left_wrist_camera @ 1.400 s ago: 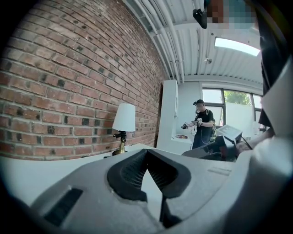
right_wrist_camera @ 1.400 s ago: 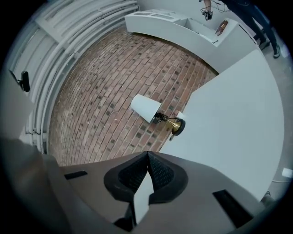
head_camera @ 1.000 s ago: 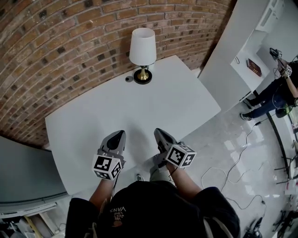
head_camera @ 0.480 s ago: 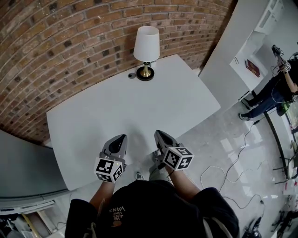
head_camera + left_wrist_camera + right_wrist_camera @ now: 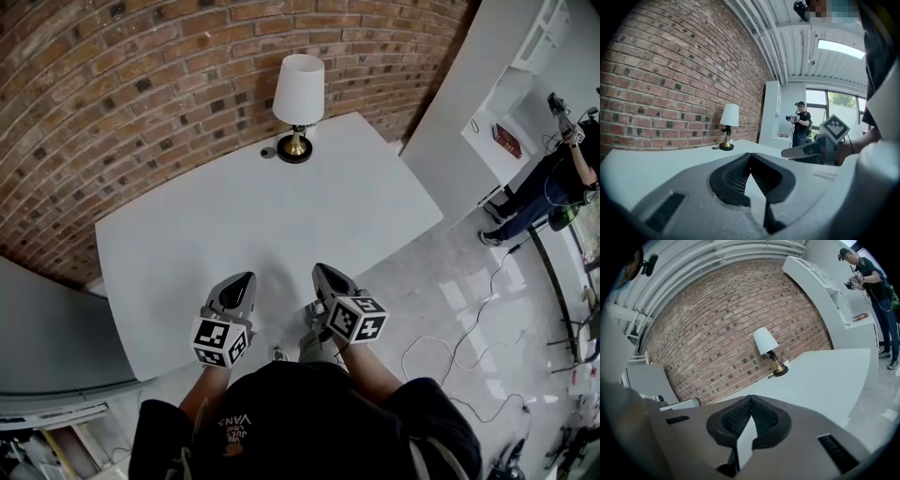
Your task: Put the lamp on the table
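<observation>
The lamp (image 5: 298, 103), with a white shade and a brass stem on a dark round base, stands upright at the far edge of the white table (image 5: 234, 234), close to the brick wall. It also shows far off as the lamp (image 5: 728, 126) and the lamp (image 5: 768, 350) in the two gripper views. My left gripper (image 5: 240, 281) and right gripper (image 5: 325, 275) hover side by side over the table's near edge, far from the lamp. Both are shut with nothing between their jaws.
A small dark round object (image 5: 267, 152) lies on the table just left of the lamp base. A brick wall (image 5: 141, 94) runs behind the table. A person (image 5: 553, 187) stands at the right by a white counter (image 5: 511, 122). Cables (image 5: 459, 347) lie on the floor.
The view has shifted slightly, so the lamp sits a little higher and more to the right. Both grippers stay shut near the table's front edge.
</observation>
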`<state>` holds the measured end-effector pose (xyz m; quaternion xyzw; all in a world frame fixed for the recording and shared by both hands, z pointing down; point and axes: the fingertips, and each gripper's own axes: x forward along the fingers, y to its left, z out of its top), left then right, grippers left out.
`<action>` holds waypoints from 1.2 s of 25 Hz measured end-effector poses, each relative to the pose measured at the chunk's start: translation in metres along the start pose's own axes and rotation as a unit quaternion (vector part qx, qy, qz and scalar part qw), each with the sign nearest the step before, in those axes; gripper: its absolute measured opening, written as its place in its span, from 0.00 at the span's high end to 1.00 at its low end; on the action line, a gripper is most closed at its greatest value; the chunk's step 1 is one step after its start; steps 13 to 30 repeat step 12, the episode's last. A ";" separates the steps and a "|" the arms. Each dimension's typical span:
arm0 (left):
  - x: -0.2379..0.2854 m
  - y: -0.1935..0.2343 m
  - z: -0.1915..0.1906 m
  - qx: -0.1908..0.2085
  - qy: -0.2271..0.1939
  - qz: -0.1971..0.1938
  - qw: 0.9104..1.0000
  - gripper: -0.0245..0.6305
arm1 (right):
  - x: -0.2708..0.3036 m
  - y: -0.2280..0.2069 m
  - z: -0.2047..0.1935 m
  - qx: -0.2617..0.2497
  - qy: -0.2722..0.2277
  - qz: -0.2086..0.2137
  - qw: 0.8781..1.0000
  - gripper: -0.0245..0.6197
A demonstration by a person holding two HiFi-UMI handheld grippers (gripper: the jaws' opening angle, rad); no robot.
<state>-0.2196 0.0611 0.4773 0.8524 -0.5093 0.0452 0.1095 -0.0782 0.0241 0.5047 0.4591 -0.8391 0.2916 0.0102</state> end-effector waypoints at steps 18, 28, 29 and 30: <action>0.007 0.003 0.002 0.000 0.001 0.013 1.000 0.95 | 0.002 -0.007 0.007 -0.011 0.001 -0.004 1.000 0.96; 0.007 0.003 0.002 0.000 0.001 0.013 1.000 0.95 | 0.002 -0.007 0.007 -0.011 0.001 -0.004 1.000 0.96; 0.007 0.003 0.002 0.000 0.001 0.013 1.000 0.95 | 0.002 -0.007 0.007 -0.011 0.001 -0.004 1.000 0.96; 0.007 0.003 0.002 0.000 0.001 0.013 1.000 0.95 | 0.002 -0.007 0.007 -0.011 0.001 -0.004 1.000 0.96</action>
